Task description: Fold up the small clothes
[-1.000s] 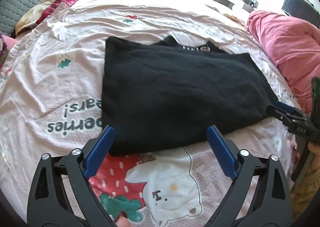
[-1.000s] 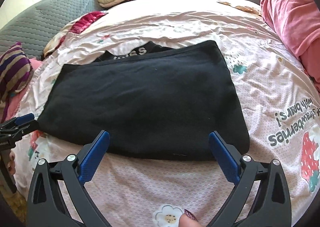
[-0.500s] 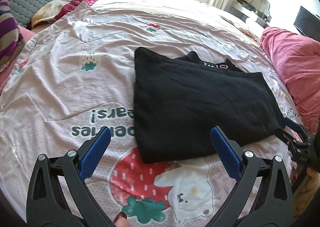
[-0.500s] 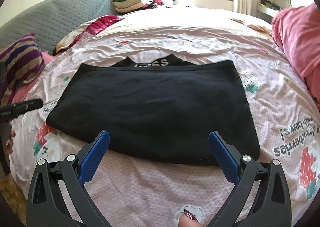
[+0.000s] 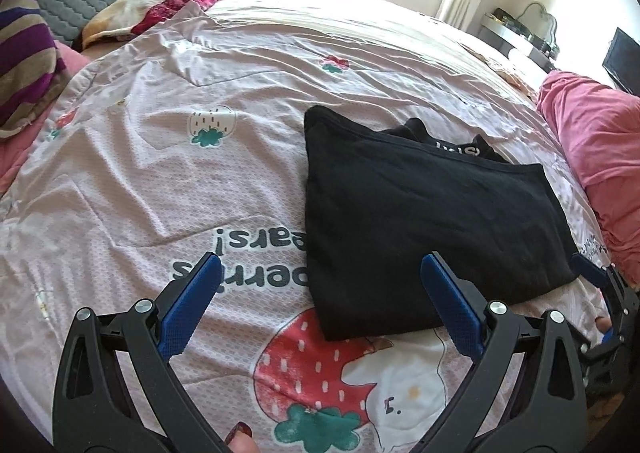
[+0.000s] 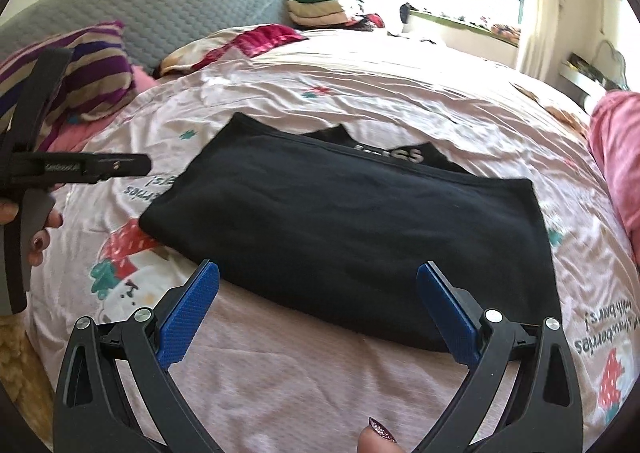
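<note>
— Left gripper (image 5: pixel 318 299) first: jaws spread wide, nothing between the blue pads (image 5: pixel 188 313), hanging over the bedspread (image 5: pixel 168 181) with the upside-down lettering and the strawberry print just ahead of it.

— And the garment?

— Black garment (image 5: pixel 420 221), folded into a flat rectangle, lies on the bedspread right of that gripper's centre. A strip with white letters pokes out at its far edge. The right pad overlaps the near right corner in the view; contact, I cannot tell.

— Moving across?

— Right gripper (image 6: pixel 318 305), same story: jaws wide apart, empty, poised just short of the garment's (image 6: pixel 352 229) near edge. From this side the fold fills the middle of the view, and the left gripper's body shows at the far left, a hand (image 6: pixel 36 229) with dark nails on its grip.

— Surroundings?

— Striped pillow (image 6: pixel 92 69) far left, grey quilted headboard (image 6: pixel 168 9) behind it, a stack of folded clothes (image 6: pixel 316 5) at the back, a pink blanket (image 5: pixel 600 157) bunched at the right edge of the bed. A painted fingernail (image 6: pixel 380 429) peeks in at the bottom of the right view.
</note>
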Demonstrator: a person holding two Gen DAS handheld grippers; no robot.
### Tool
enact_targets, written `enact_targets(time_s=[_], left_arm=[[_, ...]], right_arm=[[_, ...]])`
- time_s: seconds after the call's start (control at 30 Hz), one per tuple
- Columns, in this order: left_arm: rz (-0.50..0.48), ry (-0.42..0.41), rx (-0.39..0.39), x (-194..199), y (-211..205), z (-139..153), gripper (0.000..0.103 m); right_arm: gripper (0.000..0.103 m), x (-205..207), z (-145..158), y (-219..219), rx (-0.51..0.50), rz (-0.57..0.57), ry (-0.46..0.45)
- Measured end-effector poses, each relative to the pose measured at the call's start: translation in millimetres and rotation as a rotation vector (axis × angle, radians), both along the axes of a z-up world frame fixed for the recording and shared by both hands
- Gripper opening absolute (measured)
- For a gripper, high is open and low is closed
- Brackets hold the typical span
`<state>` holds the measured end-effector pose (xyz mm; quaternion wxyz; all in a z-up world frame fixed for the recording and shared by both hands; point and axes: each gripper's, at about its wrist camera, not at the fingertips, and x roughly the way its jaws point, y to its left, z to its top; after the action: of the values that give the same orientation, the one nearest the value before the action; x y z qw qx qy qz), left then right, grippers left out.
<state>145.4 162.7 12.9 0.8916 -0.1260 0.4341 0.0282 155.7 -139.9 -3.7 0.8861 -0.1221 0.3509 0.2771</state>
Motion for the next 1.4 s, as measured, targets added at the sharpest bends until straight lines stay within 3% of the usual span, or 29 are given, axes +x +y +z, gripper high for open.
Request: enact_targets(time_s=[0.5, 0.83, 1.1, 1.4], left_arm=[[0.093, 0.024, 0.032, 12.2, 33.3, -11.3, 0.093], [0.103, 0.033, 0.03, 18.0, 39.8, -13.8, 0.093], [0.114, 0.067, 0.017, 45.8, 46.3, -27.3, 0.093], [0.1, 0.094, -0.024, 67.8, 42.8, -42.1, 0.093]], right_arm=[[0.099, -8.9, -17.9, 61.7, -0.102, 0.113, -0.027], [0.099, -11.0, -34.5, 98.7, -0.175, 0.177, -0.033], [0.099, -1.1, -64.8, 124.4, -0.319, 0.173, -0.039], [0.099, 20.8, -74.4, 141.6, -0.364, 0.153, -0.107]])
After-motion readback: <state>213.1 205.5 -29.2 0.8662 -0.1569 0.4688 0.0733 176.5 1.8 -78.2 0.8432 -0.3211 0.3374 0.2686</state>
